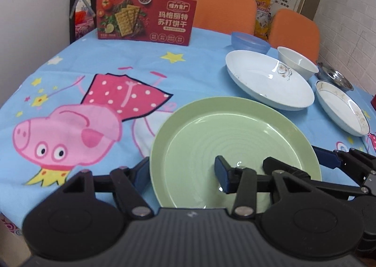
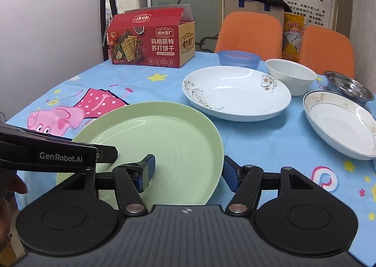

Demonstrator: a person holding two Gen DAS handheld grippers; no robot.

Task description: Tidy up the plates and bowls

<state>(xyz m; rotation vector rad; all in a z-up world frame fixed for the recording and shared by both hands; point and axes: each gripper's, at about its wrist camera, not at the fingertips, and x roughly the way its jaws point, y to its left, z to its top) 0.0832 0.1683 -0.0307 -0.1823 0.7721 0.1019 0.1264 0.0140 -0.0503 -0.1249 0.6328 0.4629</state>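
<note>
A green plate (image 1: 235, 135) lies on the near part of the table and also shows in the right wrist view (image 2: 162, 140). My left gripper (image 1: 182, 173) is open, its fingers astride the plate's left rim. My right gripper (image 2: 188, 173) is open astride the plate's right rim; its fingers also show in the left wrist view (image 1: 329, 158). Behind lie a large white floral plate (image 2: 237, 93), a small stained white plate (image 2: 338, 123), a white bowl (image 2: 291, 74), a blue plastic bowl (image 2: 238, 57) and a steel bowl (image 2: 350, 87).
A red cracker box (image 2: 150, 41) stands at the table's far left. Two orange chairs (image 2: 249, 31) stand behind the table. The blue cartoon tablecloth (image 1: 70, 107) covers the table. A wall is at the right.
</note>
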